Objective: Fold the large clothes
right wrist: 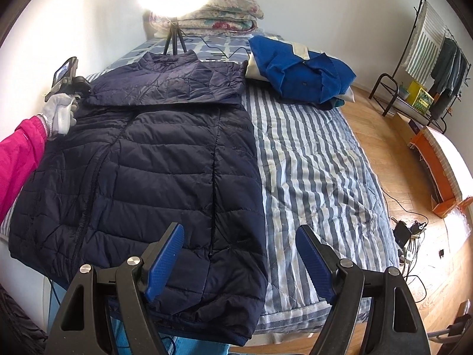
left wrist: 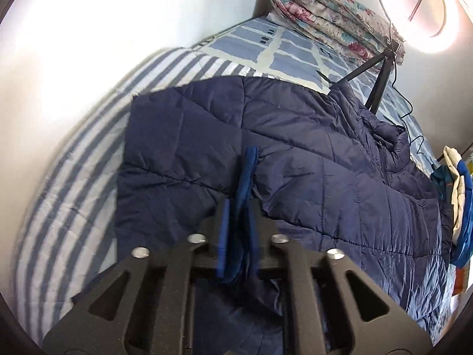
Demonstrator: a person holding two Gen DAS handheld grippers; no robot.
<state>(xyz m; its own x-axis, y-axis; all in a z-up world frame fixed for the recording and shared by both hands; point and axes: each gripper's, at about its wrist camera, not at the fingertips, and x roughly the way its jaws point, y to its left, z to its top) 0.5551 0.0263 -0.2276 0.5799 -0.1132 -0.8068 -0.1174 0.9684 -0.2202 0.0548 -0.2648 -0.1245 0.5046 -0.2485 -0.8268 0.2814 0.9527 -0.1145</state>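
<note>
A navy quilted puffer jacket (right wrist: 142, 153) lies flat on the striped bed (right wrist: 310, 159), front up, with one sleeve folded across its chest. It also fills the left wrist view (left wrist: 295, 153). My left gripper (left wrist: 238, 207) is shut on a fold of the jacket's navy fabric and holds it above the jacket. In the right wrist view the left gripper's handle sits in a gloved hand (right wrist: 62, 109) at the jacket's far left edge. My right gripper (right wrist: 239, 236) is open and empty above the jacket's hem near the bed's foot.
A blue and white garment pile (right wrist: 301, 71) lies on the bed's far right. Folded floral quilts (right wrist: 218, 14) and a ring light on a tripod (right wrist: 176, 38) stand at the head. A clothes rack (right wrist: 428, 68), wooden floor and cables (right wrist: 411, 230) are to the right.
</note>
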